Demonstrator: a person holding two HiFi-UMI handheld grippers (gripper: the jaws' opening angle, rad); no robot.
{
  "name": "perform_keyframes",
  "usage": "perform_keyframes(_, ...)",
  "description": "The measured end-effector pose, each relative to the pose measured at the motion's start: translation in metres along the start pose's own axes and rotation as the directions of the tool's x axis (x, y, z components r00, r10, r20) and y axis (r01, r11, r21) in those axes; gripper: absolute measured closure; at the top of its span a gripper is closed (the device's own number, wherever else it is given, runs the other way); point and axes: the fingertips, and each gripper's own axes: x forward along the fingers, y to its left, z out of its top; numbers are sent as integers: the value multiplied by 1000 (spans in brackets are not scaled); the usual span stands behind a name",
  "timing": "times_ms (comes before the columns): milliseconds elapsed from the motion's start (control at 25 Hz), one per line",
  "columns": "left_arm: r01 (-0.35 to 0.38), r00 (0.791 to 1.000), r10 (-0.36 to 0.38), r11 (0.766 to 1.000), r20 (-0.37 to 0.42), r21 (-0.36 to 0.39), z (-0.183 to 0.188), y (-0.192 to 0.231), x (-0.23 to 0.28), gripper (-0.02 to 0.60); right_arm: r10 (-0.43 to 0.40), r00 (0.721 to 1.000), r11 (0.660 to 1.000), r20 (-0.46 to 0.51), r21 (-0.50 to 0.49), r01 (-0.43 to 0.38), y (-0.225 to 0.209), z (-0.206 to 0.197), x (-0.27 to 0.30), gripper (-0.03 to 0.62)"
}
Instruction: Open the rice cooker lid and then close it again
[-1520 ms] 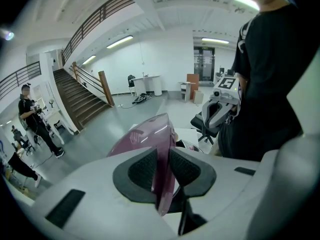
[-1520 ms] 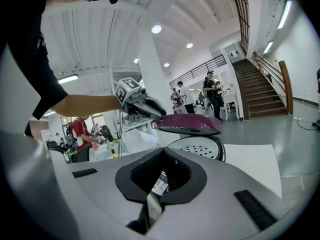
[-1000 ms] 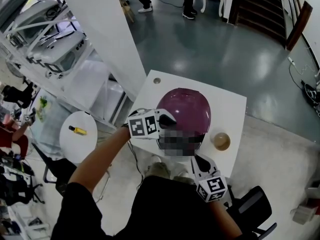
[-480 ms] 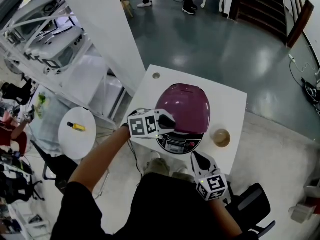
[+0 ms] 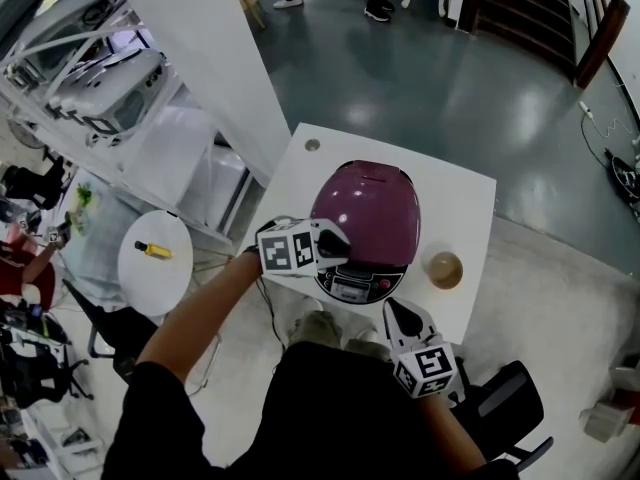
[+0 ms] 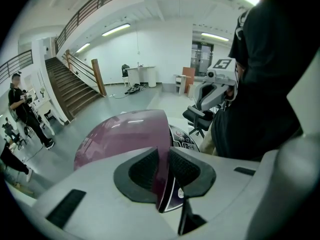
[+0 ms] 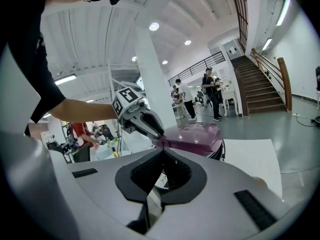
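White table (image 5: 468,196), one cooker (image 5: 355,286) — left hand-held gripper (image 5: 345,247) grips lid (image 5: 368,208); right hand-held gripper (image 5: 398,314) closed.

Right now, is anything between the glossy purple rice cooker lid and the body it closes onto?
Nothing visible does, except the left gripper itself, clamped on the glossy purple lid's front rim above the control panel.

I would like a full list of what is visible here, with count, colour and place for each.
rice cooker: one, purple top, middle of the square table.
table: one, white, under the cooker.
round brown thing: one, on the table, right of the cooker.
side table: one, white, round, at the left.
yellow thing: one, lying on the side table.
left tongs: one, grey, shut on the lid's front edge.
right tongs: one, grey, shut and empty, by the table's near edge.
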Motion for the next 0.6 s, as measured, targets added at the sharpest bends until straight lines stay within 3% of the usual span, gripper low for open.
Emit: perform_keyframes(600, 25, 1000, -26, 998, -6, -50, -16, -5, 20, 540, -36, 999, 999, 11, 16, 36, -13, 2, -3, 594)
